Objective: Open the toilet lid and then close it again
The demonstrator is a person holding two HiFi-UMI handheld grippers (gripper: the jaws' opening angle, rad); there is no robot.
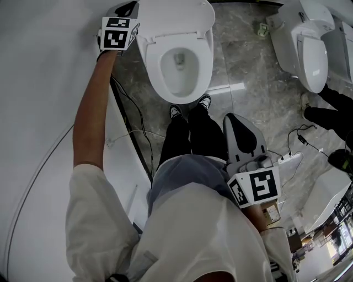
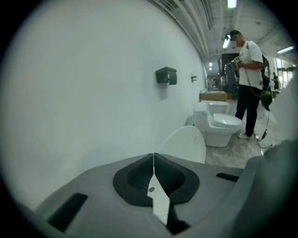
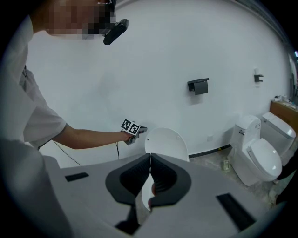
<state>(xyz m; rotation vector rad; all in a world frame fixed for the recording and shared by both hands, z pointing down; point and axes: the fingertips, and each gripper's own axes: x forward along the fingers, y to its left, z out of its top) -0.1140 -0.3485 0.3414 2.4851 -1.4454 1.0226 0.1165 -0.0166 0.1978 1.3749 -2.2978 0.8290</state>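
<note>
Toilet lid (image 1: 176,16) raised (head view crops its top edge).

White wall (image 2: 93,83) with black paper holder (image 2: 166,75), grey marble floor (image 1: 248,71), more toilets (image 1: 306,47) alongside

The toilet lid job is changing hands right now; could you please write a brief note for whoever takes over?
Left gripper: shut, empty, beside the left edge of the toilet lid; I cannot tell whether it touches.
Right gripper: shut, empty, near the person's waist, away from the toilet.
Toilet lid stands upright; seat is down.
Done: the lid is open.
Left: lower the lid shut.
</note>
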